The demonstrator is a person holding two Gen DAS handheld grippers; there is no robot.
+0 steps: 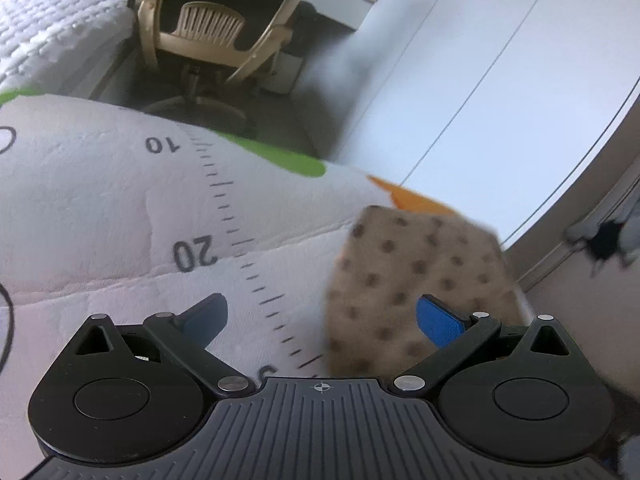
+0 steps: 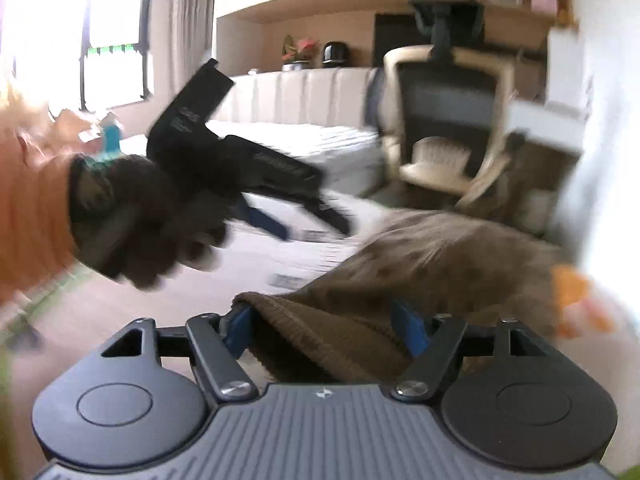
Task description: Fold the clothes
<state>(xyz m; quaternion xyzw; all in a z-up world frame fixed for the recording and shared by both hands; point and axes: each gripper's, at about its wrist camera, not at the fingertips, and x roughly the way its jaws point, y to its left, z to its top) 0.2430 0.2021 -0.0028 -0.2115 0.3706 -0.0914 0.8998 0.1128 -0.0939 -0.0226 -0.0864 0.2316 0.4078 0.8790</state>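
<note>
My left gripper (image 1: 322, 320) stands wide open and holds nothing; a dotted tan garment (image 1: 416, 276) lies beside its right finger, on the white mat (image 1: 100, 200) printed with a ruler scale. That mat is the work surface, edged in green and orange.

My right gripper (image 2: 322, 324) has the garment (image 2: 420, 264) bunched between its fingers. The jaws stand fairly wide, with the thick ribbed hem filling the gap; whether they pinch it firmly I cannot tell. Both views are blurred by motion.

In the right wrist view, a gloved hand (image 2: 152, 216) carries the left gripper above the mat, apart from the cloth.

Judgement: I am carrying or dragging the garment across the mat to lay it out. To do this well, I should close fully on the hem, bring the left gripper to the free edge, and pull the cloth flat and square before any fold. A loose grip risks the hem slipping out.

Containers: none in view. A chair (image 1: 208, 36) and a bed (image 2: 296, 136) stand behind.
</note>
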